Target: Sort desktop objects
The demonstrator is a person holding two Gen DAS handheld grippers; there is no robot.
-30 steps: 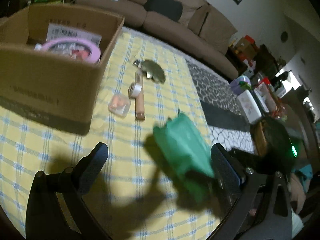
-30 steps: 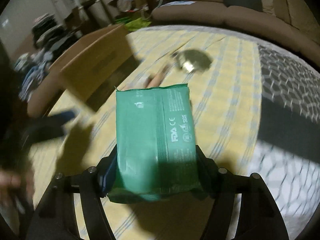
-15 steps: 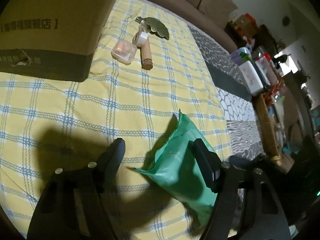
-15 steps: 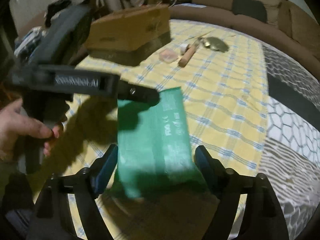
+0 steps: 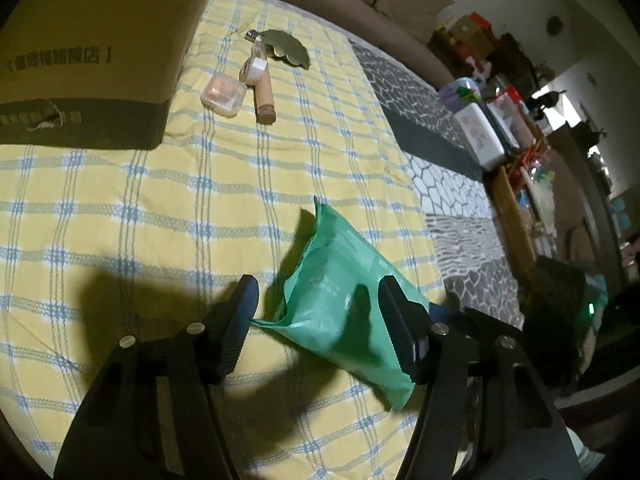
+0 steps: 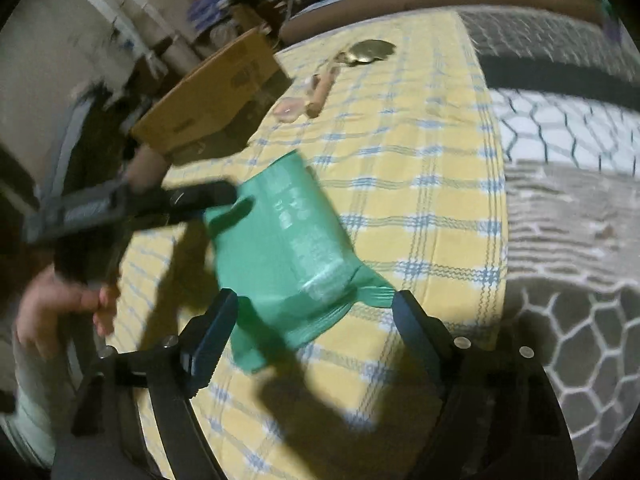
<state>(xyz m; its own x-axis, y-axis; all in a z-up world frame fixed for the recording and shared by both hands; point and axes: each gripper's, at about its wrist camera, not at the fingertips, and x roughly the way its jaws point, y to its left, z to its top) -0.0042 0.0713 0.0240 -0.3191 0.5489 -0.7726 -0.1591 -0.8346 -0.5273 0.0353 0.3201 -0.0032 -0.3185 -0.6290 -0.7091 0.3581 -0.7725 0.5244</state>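
Yellow checked cloth with blue lines (image 5: 168, 208) covers the table, with a brown cardboard box (image 5: 100, 52) at its far left. Above the cloth hangs a soft green plastic packet with faint white print (image 5: 340, 300), crumpled at its ends. The left gripper (image 5: 316, 312) reaches in from the side; its jaws have just been closing, one finger (image 6: 200, 198) touching the packet's top. The right gripper (image 6: 312, 316) points downward, jaws spread around the packet's lower end, narrowing slightly; contact is unclear.
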